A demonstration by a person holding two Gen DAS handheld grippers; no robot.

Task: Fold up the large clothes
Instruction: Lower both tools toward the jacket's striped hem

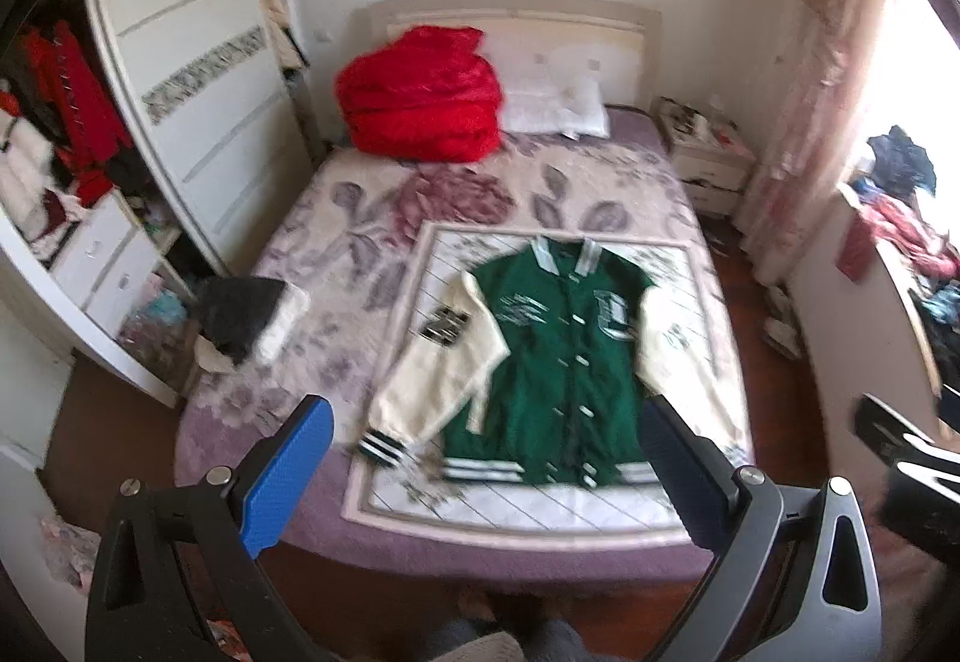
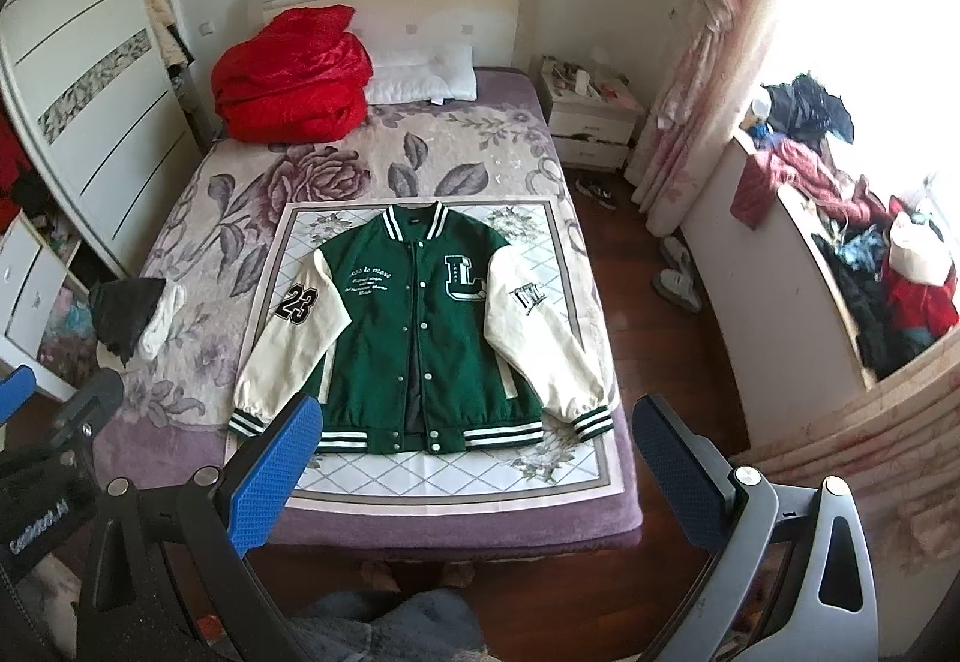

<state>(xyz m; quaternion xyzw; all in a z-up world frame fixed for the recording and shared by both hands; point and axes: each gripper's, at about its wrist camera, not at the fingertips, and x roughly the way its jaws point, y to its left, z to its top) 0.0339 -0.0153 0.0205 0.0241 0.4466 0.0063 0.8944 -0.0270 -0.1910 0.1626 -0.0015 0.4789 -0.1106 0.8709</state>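
A green varsity jacket [image 2: 420, 326] with cream sleeves lies flat, front up, collar toward the headboard, on a pale patterned mat [image 2: 432, 476] on the bed. It also shows, blurred, in the left wrist view [image 1: 552, 362]. My left gripper [image 1: 486, 458] is open and empty, held high above the foot of the bed. My right gripper [image 2: 474, 458] is open and empty, also well above the jacket's hem. Each gripper shows at the edge of the other's view.
A red quilt [image 2: 294, 80] and a white pillow [image 2: 423, 74] sit at the head of the bed. A dark and white garment [image 2: 135, 320] lies at the bed's left edge. A wardrobe [image 2: 72, 80] stands left, a nightstand [image 2: 591, 116] and a cluttered counter [image 2: 840, 266] right.
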